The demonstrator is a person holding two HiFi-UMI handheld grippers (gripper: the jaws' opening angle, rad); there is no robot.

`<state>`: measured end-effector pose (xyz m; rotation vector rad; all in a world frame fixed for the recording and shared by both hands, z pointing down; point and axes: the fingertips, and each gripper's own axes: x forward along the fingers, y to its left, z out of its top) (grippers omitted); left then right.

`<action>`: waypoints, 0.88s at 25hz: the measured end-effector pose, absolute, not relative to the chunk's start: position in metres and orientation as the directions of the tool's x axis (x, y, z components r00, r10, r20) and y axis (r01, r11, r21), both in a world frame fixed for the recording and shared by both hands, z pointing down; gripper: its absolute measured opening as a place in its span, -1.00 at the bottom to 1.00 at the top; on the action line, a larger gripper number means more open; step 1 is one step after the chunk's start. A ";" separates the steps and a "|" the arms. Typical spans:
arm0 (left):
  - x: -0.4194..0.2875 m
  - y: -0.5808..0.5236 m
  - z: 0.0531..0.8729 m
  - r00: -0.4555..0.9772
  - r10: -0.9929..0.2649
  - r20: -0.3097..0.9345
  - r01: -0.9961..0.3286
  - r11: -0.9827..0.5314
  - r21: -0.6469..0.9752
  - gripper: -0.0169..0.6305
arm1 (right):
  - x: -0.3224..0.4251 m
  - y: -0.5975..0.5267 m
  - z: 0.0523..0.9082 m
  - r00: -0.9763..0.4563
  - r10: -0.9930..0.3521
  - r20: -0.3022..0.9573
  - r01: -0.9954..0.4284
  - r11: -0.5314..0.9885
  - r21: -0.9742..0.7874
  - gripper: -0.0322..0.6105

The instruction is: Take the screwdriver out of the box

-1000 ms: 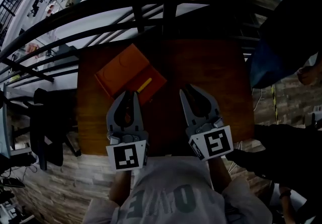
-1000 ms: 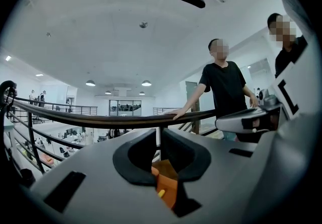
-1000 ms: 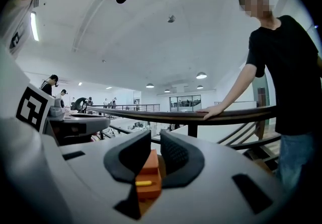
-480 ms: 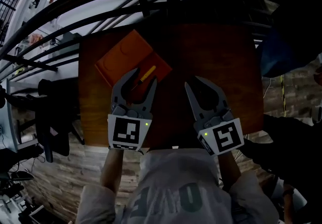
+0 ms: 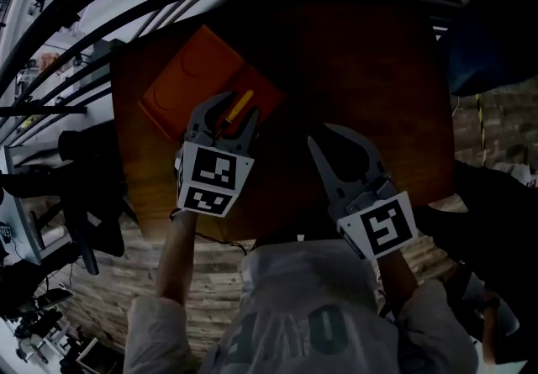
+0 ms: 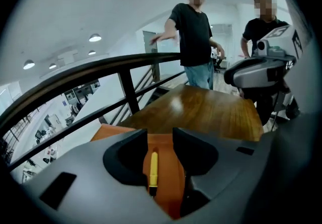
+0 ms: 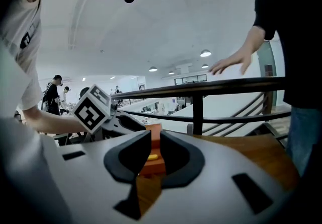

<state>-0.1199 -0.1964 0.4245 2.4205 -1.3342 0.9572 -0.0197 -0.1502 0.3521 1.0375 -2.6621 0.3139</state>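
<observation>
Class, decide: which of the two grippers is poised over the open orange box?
The left gripper: its open jaws frame the yellow screwdriver lying in the box; the right gripper hangs over the wooden table, beside the box.

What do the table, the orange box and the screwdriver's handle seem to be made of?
The table looks like varnished wood: brown grain with a glossy reflection. The box is plain matte orange, perhaps plastic or leatherette; the look leaves it open. The screwdriver has a smooth yellow handle, probably plastic.
</observation>
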 end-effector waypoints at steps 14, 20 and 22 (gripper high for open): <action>-0.128 -0.201 0.517 0.310 -0.477 0.822 -0.819 -0.573 -0.023 -0.49 | -0.020 -0.146 0.384 -0.719 -0.569 0.399 -0.660 0.738 -0.137 -0.70; -0.131 -0.207 0.532 0.285 -0.440 0.851 -0.827 -0.562 -0.014 -0.50 | -0.016 -0.148 0.391 -0.717 -0.549 0.429 -0.657 0.739 -0.152 -0.70; -0.132 -0.205 0.531 0.280 -0.421 0.863 -0.827 -0.562 -0.006 -0.50 | -0.016 -0.147 0.387 -0.718 -0.543 0.436 -0.654 0.740 -0.155 -0.70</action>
